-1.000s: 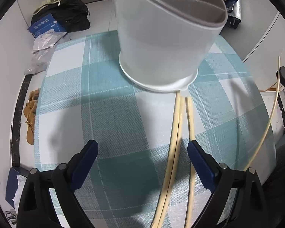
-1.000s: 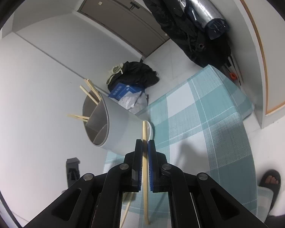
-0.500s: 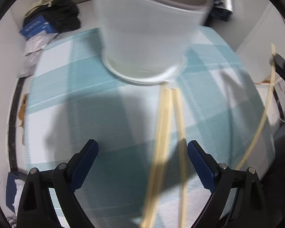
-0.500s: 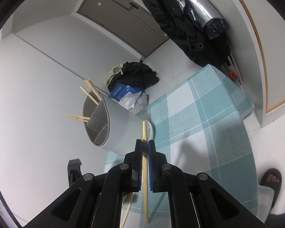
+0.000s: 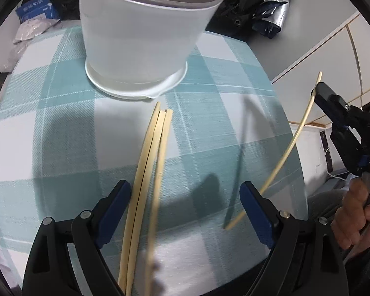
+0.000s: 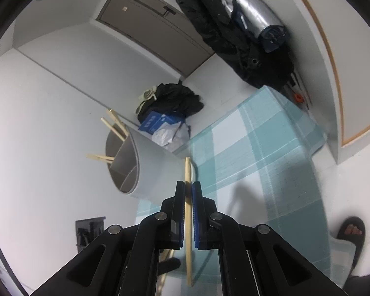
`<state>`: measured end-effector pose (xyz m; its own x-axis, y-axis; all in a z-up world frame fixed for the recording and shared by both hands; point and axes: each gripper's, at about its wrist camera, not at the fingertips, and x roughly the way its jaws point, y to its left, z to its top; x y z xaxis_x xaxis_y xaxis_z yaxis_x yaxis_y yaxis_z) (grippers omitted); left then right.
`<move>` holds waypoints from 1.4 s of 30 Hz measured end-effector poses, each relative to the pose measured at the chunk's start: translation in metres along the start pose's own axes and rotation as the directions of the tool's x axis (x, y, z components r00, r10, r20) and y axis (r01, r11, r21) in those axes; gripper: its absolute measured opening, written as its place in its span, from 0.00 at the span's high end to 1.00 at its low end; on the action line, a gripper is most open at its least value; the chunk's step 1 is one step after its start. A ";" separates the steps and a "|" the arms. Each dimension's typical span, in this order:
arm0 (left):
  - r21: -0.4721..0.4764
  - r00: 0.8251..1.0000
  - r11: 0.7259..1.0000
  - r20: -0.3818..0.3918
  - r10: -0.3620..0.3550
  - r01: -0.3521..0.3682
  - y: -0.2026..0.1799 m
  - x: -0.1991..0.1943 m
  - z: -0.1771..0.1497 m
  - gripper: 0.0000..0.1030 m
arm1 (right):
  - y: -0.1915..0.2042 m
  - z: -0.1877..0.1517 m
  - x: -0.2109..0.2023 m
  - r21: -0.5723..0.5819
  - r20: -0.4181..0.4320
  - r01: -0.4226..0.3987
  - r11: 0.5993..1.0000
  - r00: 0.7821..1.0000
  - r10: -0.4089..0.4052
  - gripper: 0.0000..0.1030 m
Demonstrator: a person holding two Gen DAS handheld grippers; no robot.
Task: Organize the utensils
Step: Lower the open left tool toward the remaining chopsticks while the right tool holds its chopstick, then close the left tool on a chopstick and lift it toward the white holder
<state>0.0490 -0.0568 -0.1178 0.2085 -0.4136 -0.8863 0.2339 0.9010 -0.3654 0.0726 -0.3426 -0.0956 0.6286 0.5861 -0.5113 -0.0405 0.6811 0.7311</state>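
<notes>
Three chopsticks (image 5: 145,172) now lie between the closing, still-wide left gripper (image 5: 185,212), newly swung over them, while the right gripper (image 6: 188,194) stays clamped on one chopstick (image 6: 188,212).

A lived-in home is shown, most likely an entry area or spare room. A worktop (image 5: 61,128) is covered with a teal and white checked cloth. Dark coats (image 6: 224,32) and a silver folded umbrella (image 6: 249,17) are hung by a grey door (image 6: 155,32). Clothes (image 6: 175,98) and a blue box (image 6: 157,120) are piled on the pale tiled floor (image 6: 222,71), where a sandalled foot (image 6: 352,231) is seen.
</notes>
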 end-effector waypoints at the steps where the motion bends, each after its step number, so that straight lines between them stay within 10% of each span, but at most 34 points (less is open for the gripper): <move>1: -0.007 1.000 1.000 -0.002 -0.009 0.009 -0.004 0.000 -0.001 0.16 | 0.000 0.001 -0.001 -0.001 0.001 0.006 1.000 1.000 -0.006 0.95; 14: -0.128 0.991 0.982 0.008 -0.137 0.137 -0.006 -0.001 -0.002 0.16 | -0.026 0.014 -0.022 0.024 0.020 0.072 0.997 0.997 -0.072 0.95; 22: 0.092 0.980 0.977 0.072 0.187 -0.193 -0.002 -0.004 0.026 0.16 | -0.021 0.012 -0.018 0.003 0.007 0.075 0.997 0.997 -0.075 0.95; 30: 0.296 0.958 0.913 0.035 0.284 -0.281 -0.017 0.018 0.029 0.15 | -0.019 0.012 -0.015 -0.010 0.006 0.083 0.996 0.997 -0.083 0.95; 42: 0.325 0.954 0.900 0.026 0.299 -0.291 -0.008 0.025 0.036 0.23 | -0.017 0.012 -0.014 -0.012 0.006 0.081 0.997 0.997 -0.081 0.95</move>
<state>0.0861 -0.0787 -0.1269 0.2931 -0.1282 -0.9474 0.4583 0.8885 0.0216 0.0738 -0.3684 -0.0954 0.6346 0.5262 -0.5661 0.0015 0.7316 0.6817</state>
